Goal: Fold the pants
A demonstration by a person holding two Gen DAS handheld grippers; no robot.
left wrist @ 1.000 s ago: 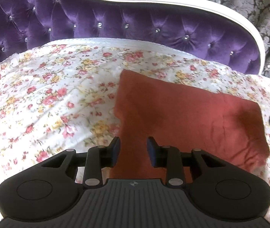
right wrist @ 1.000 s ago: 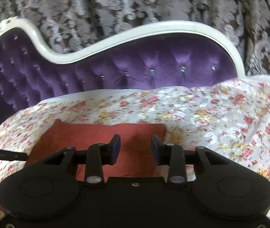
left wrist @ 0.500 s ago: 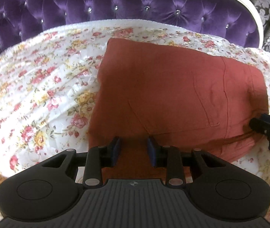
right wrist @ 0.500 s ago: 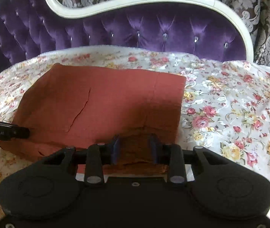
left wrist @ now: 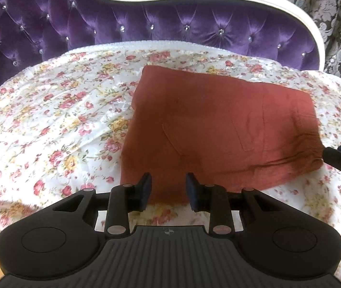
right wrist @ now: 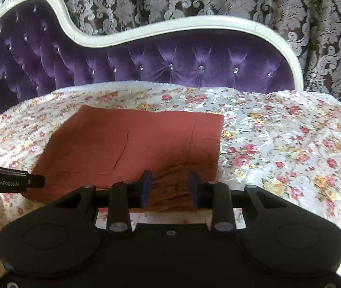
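Floral sheet (left wrist: 50, 129) covers a purple tufted sofa (left wrist: 146, 24); rust-red pants (left wrist: 218, 129) lie folded into a neat rectangle at frame centre. Left gripper (left wrist: 168, 189) and right gripper (right wrist: 169, 184) hover at its near edge, jaws apart, holding nothing. Folding looks nearly complete; next, probably one last smoothing or withdrawal.

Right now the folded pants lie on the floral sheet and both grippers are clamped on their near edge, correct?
Not quite. The pants do lie folded on the sheet, but neither gripper is clamped: the left gripper and right gripper are open, as each wrist view shows.
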